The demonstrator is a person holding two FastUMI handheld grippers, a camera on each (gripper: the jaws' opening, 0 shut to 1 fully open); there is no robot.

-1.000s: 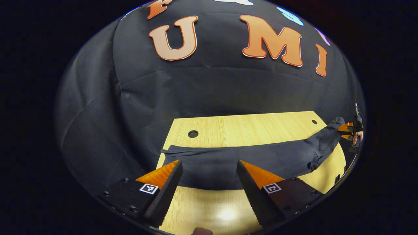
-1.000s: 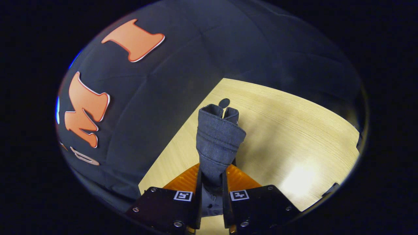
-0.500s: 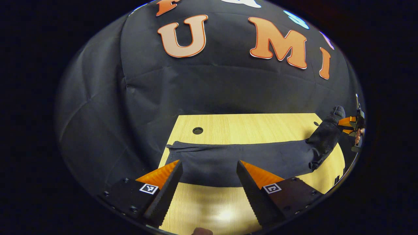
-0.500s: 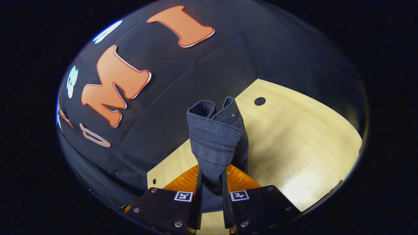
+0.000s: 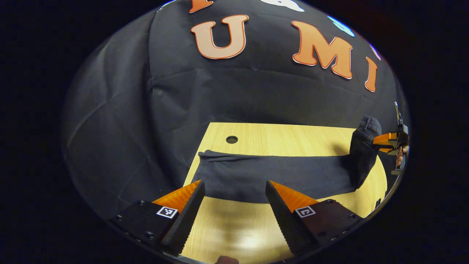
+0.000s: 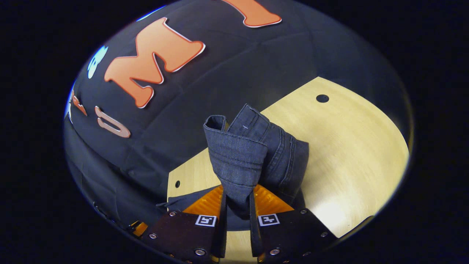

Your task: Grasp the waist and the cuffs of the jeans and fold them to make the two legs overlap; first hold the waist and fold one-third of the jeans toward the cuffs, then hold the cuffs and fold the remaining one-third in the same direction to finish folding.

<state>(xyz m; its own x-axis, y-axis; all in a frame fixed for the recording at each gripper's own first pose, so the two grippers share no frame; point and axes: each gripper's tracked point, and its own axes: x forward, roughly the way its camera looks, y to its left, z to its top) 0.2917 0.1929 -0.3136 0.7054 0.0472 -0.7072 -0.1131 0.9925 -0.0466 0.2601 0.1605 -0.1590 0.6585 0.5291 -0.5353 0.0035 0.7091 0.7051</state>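
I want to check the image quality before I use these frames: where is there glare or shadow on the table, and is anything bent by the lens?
Left gripper view: a soft glare patch on the table between the fingers; the table's far edge bows. Right gripper view: a brighter glare spot near the lower right, and the lifted jeans sharp in focus, shut in the right gripper.

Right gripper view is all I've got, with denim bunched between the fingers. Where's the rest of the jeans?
Observer: The jeans lie stretched flat across the table, seen in the left gripper view.
Operator: And the other hand-held gripper?
Observer: The left hand-held gripper hovers open near the far end of the jeans, holding nothing.
Operator: Is my end off the table?
Observer: Yes. The right hand-held gripper holds that end raised above the tabletop.
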